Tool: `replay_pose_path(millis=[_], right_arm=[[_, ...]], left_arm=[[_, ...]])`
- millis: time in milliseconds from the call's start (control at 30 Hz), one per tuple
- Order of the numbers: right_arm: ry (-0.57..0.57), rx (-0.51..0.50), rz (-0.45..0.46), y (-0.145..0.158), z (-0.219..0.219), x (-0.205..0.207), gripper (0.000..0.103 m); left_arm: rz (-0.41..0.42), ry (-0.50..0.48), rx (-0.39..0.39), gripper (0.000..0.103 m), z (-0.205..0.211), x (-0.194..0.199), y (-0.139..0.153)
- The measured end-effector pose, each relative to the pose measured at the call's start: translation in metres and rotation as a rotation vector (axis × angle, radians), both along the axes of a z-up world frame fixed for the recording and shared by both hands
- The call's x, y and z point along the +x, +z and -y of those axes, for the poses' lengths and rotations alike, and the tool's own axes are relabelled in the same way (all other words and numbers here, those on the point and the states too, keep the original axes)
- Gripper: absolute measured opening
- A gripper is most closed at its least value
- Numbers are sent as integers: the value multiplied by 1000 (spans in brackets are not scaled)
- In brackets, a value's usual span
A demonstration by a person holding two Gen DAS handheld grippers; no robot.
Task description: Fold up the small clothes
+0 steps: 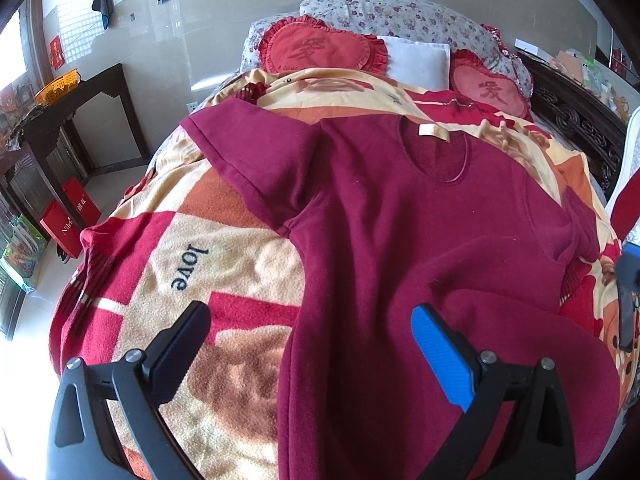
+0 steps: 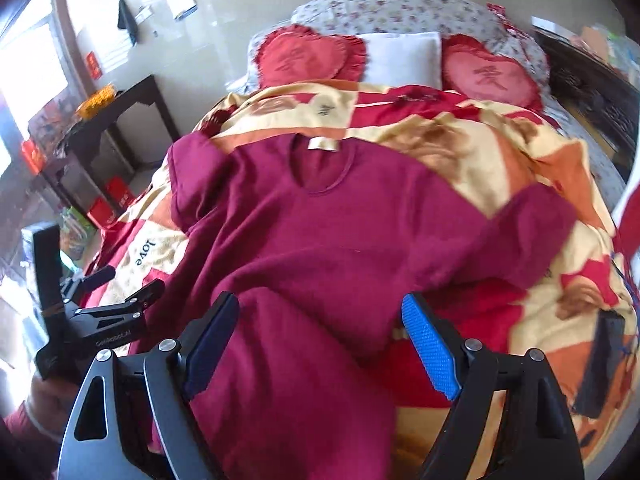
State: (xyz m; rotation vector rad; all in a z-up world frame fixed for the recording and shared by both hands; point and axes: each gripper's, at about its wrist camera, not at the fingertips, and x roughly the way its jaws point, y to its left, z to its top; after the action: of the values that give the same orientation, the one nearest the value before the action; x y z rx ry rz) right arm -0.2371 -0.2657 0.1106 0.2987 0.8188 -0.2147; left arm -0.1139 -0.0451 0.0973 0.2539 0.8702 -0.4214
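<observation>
A dark red long-sleeved top (image 1: 400, 216) lies face up on the blanket, neck hole with a cream label (image 1: 434, 133) toward the pillows. Its left sleeve (image 1: 248, 152) stretches out to the upper left; the right sleeve (image 2: 532, 220) is folded in at the right and the lower part is bunched. The top also shows in the right wrist view (image 2: 320, 232). My left gripper (image 1: 310, 320) is open above the top's left side edge. My right gripper (image 2: 320, 312) is open and empty above the bunched lower part. The left gripper also shows in the right wrist view (image 2: 116, 284).
The top rests on a red, orange and cream blanket (image 1: 192, 248) covering the bed. Two red heart cushions (image 1: 324, 50) and a white pillow (image 1: 420, 58) lie at the head. A dark side table (image 1: 92, 92) and red boxes (image 1: 70, 216) stand left of the bed.
</observation>
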Motion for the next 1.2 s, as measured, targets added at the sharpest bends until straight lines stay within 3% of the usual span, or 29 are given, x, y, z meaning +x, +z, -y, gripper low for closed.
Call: replay_pose_path(millis=[567,1200], right_arm=[[-25,-91,-33,-22,-19,51,66],[-67,-58,-56,-44,-15,82,66]], left_arm=[[-28,30,-17,102,-3,18,-4],[-51,52,-19,102,6,43,-11]])
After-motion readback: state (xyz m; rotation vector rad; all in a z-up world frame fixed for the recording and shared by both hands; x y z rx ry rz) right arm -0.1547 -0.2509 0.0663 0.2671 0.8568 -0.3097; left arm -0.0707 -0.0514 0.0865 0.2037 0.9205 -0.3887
